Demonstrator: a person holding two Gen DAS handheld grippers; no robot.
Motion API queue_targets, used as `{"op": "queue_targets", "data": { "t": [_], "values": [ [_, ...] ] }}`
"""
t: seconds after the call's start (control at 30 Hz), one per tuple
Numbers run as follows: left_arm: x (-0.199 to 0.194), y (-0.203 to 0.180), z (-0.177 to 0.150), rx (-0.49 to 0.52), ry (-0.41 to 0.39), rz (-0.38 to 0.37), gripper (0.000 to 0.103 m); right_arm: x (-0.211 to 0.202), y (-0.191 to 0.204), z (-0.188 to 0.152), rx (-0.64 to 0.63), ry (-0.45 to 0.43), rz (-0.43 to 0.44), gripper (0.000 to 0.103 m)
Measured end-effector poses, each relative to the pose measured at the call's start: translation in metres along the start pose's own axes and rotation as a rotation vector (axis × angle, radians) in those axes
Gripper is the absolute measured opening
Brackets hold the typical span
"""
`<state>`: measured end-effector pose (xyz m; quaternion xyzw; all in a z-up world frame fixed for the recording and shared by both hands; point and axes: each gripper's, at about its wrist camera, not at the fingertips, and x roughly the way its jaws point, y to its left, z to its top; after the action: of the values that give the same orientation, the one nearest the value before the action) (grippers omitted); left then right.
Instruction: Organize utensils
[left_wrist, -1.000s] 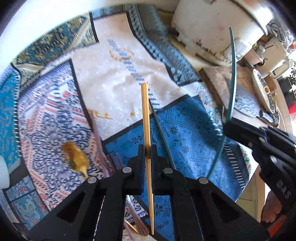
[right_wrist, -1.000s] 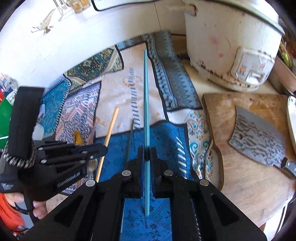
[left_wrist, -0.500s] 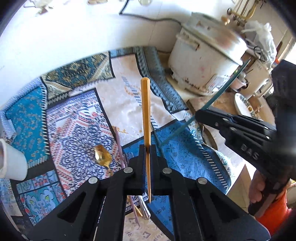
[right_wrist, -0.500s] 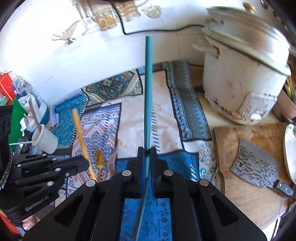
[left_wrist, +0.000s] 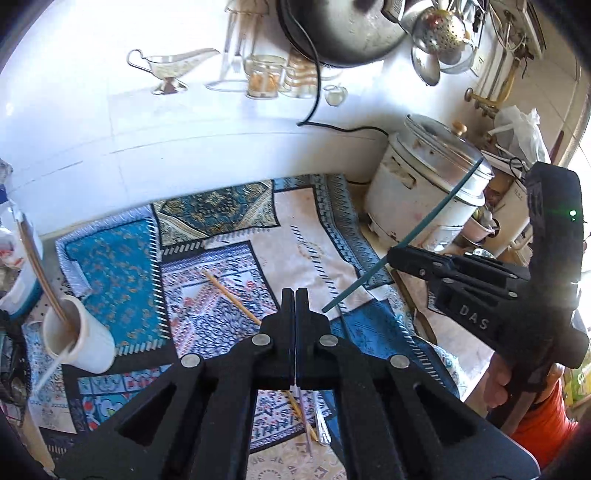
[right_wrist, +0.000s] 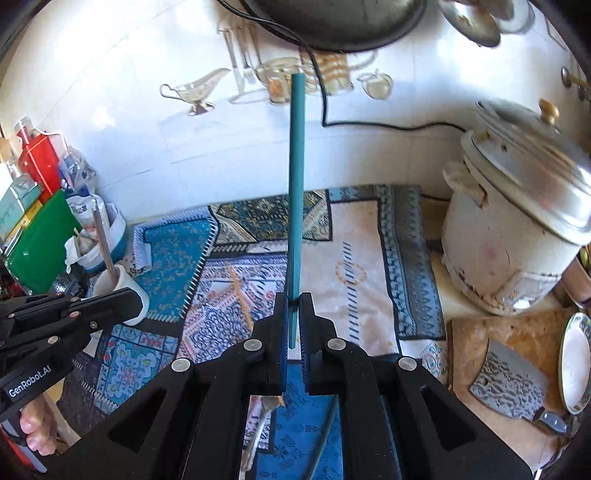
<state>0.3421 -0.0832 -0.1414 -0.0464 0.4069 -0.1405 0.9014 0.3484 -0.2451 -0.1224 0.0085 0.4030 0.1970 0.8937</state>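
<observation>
Left gripper (left_wrist: 296, 295): jaws pressed together, nothing between them. Seen from the right wrist, its body reads "GenRobot.AI" in white.

Right gripper (right_wrist: 291, 301): jaws narrow, clamped on a teal chopstick (right_wrist: 296, 177). Stick is straight, matte, one colour, square-cut at the top; it stands up out of the jaws well clear of the cloth. From the left wrist the same gripper body shows "DAS", the rest of the word hidden, with a small green light on its handle.

Below the left gripper, more utensils lie on the cloth (left_wrist: 122, 266), half hidden: thin pale handles, one metal.

Just beyond the left jaws, a tan chopstick (left_wrist: 229, 295) lies flat on the patterned cloth, slanting away to the left.

Left of that, a white cup (left_wrist: 86, 341) stands tilted in view, holding a brown stick.

Further right, a white cooker (left_wrist: 424, 195) with a steel lid. A cleaver (right_wrist: 509, 384) rests on a wooden board (right_wrist: 476, 332).
</observation>
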Motion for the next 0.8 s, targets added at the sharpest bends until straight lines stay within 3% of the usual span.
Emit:
{"op": "queue_targets", "data": {
  "t": [0.13, 0.3, 0.53, 0.67, 0.8],
  "values": [
    [0.01, 0.021, -0.004, -0.036, 0.05, 0.03, 0.004, 0.001, 0.004, 0.001, 0.002, -0.007, 0.006, 0.005],
    [0.056, 0.054, -0.017, -0.122, 0.185, 0.082, 0.025, 0.003, 0.0, -0.006, 0.022, 0.005, -0.006, 0.005],
    [0.136, 0.088, -0.029, -0.277, 0.362, 0.077, 0.025, 0.004, -0.02, -0.018, 0.052, 0.031, -0.065, 0.005],
    [0.171, 0.097, -0.026, -0.372, 0.418, 0.048, 0.025, 0.003, -0.038, -0.026, 0.085, 0.048, -0.081, 0.005],
    [0.199, 0.105, -0.021, -0.447, 0.445, 0.079, 0.025, 0.001, -0.054, -0.032, 0.114, 0.06, -0.095, 0.005]
  ]
}}
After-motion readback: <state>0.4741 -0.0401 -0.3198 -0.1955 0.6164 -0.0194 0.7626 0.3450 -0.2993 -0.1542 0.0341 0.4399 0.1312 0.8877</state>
